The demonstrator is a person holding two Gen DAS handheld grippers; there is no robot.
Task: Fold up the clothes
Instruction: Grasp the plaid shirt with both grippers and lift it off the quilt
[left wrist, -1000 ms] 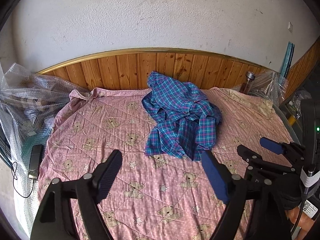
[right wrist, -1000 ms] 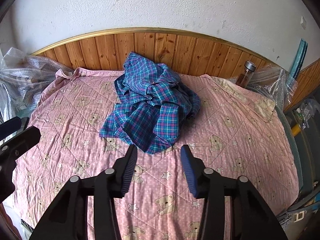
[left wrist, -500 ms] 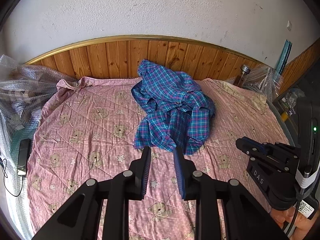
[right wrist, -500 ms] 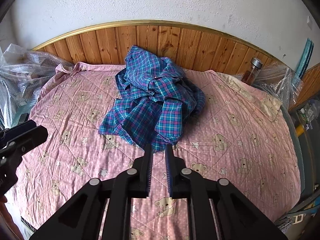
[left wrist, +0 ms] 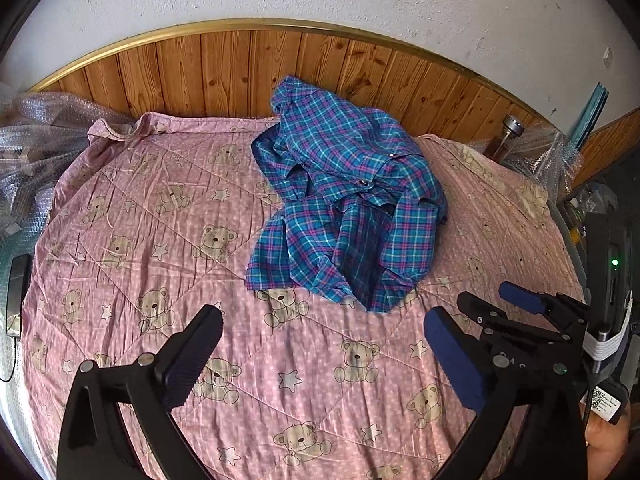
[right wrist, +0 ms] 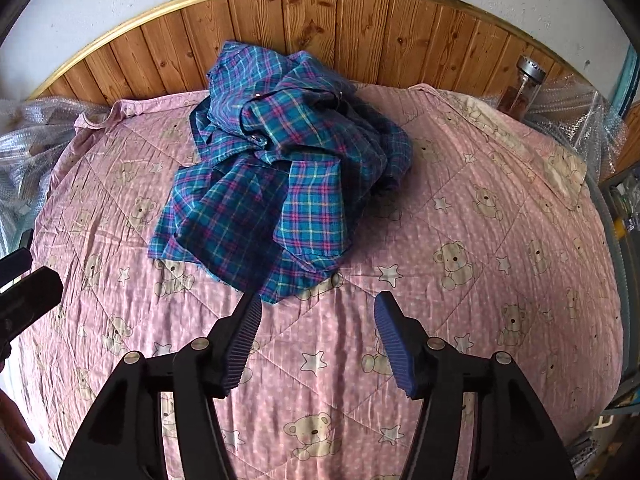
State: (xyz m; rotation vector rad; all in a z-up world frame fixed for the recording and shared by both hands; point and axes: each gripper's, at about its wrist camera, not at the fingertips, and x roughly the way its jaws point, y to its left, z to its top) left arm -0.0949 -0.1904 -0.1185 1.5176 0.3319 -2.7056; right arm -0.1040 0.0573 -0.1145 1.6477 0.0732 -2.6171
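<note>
Nothing is folded yet: the plaid shirt lies in a crumpled heap on the bed, near the wooden headboard. The left claw and right claw both hover short of it, fingers spread apart and empty (spreading it flat looks like the first job).

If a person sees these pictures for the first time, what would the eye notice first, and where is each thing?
First comes the crumpled blue plaid shirt, heaped unfolded toward the far middle of the pink teddy-bear quilt, near the wooden headboard. Next are the two black grippers low in the foreground: the left gripper and the right gripper both hang open above the quilt, short of the shirt and holding nothing. A jar with a metal lid stands at the far right corner.
</note>
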